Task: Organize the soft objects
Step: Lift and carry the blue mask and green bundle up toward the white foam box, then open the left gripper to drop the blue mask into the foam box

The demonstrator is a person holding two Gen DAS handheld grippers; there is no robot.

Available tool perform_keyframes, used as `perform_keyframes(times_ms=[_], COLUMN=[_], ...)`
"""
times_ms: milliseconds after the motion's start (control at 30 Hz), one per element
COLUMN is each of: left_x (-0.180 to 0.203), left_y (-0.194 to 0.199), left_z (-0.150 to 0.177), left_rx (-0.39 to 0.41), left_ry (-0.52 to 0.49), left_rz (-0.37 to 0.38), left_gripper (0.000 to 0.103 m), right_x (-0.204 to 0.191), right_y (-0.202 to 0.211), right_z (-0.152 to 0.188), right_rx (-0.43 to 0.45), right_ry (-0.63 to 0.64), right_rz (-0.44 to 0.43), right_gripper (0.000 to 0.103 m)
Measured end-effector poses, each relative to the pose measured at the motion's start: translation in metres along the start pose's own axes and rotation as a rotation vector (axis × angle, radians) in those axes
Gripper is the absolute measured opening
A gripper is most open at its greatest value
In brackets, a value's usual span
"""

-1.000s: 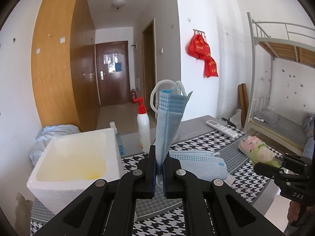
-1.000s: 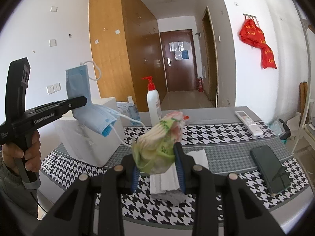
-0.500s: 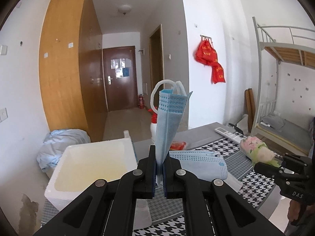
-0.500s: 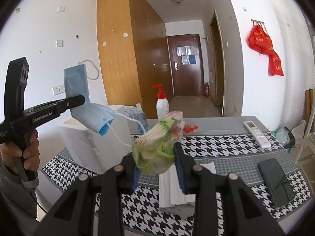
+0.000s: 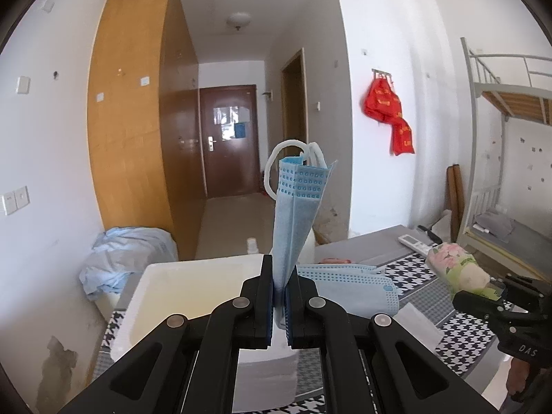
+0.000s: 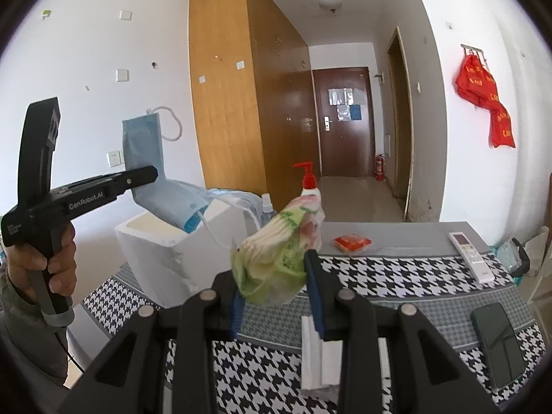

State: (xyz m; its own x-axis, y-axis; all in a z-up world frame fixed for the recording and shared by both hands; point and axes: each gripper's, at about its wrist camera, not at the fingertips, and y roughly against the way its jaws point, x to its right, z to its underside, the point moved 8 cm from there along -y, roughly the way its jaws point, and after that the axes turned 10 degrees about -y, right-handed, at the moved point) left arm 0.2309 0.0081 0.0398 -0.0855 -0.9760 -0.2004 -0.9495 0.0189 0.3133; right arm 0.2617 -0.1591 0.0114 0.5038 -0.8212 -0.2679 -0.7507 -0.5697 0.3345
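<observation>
We have raised both loads: left gripper [image 5: 279,302] pinches the mask [image 5: 296,214] above the box [image 5: 193,286]; right gripper [image 6: 276,296] grips the tissue pack [image 6: 279,252]. Deposit follows.

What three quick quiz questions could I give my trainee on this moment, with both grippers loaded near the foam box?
1. True or false: the left gripper is shut on a blue face mask.
2. What does the right gripper hold? A) the remote control B) a tissue pack C) the pump bottle
3. Fill in: the dark phone lies on the ______ cloth.

Key:
1. True; the mask's upper part stands above the jaws and the rest hangs over the white foam box.
2. B; the green, flower-printed pack is squeezed between its fingers.
3. Houndstooth (black and white).
</observation>
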Motion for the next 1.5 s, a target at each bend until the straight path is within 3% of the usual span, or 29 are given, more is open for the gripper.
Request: perform_keyframes(times_ms=[767,1500], left_x=[-0.066,-0.085], left_y=[-0.002,-0.049], left_z=[0.014,0.040], left_rx=[-0.049,-0.168], left_ry=[0.071,0.111], left_rz=[-0.143,-0.096], left_gripper=[0.005,0.006], right_x=[-0.046,-0.054], right_y=[-0.037,-0.056], right_z=[-0.007,-0.003], right_rx=[-0.029,-0.053], right_ry=[0.055,0.057], right_rz=[-0.116,-0.065], right_gripper=[0.036,0.036])
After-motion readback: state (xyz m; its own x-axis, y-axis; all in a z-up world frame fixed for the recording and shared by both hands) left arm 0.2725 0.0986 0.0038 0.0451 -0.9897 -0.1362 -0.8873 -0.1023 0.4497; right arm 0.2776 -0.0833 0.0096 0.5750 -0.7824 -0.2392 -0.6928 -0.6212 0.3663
